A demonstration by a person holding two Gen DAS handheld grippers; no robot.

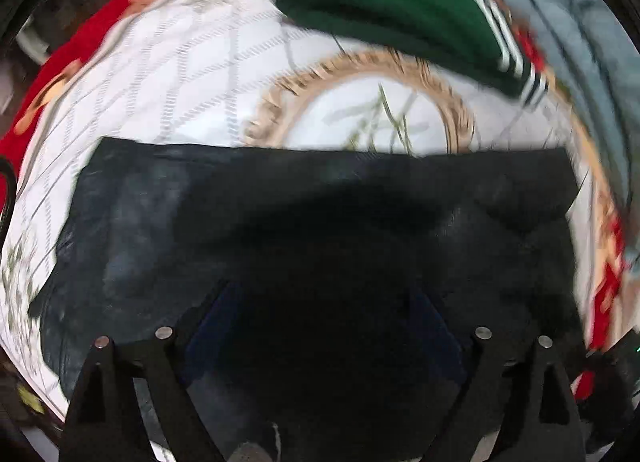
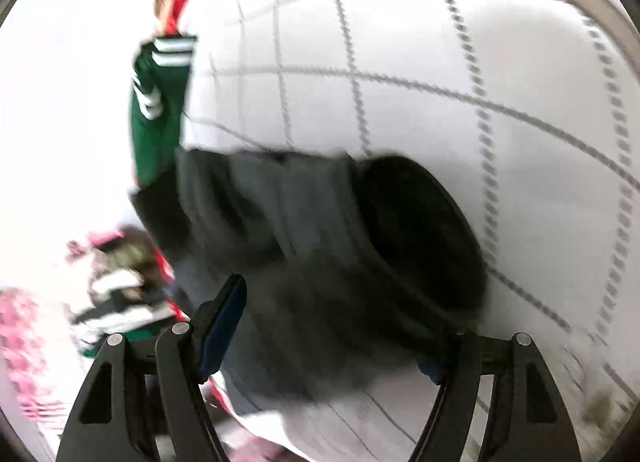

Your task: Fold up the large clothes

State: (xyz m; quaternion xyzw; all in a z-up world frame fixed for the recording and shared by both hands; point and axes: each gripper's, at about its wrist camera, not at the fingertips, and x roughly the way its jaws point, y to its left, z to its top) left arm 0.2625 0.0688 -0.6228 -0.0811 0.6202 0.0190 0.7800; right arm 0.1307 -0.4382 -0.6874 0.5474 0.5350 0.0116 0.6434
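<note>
Below my left claw (image 1: 324, 318) the black garment (image 1: 280, 221) lies flat on the white quilted bedspread (image 1: 160, 73), top edge straight; both claws spread wide, clamping nothing. From my right claw (image 2: 336, 326) the same cloth looks bunched and blurred. Risk: a pinch catching one layer, or the bedspread too, would skew the fold toward the green sweater (image 1: 400, 9).

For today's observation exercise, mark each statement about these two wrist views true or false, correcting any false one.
1. The black garment lies on a white quilted cover. True.
2. The green garment has red stripes. False: its stripes are white.
3. The left tool stands open. True.
4. The cover's border is blue. False: it is red.
</note>
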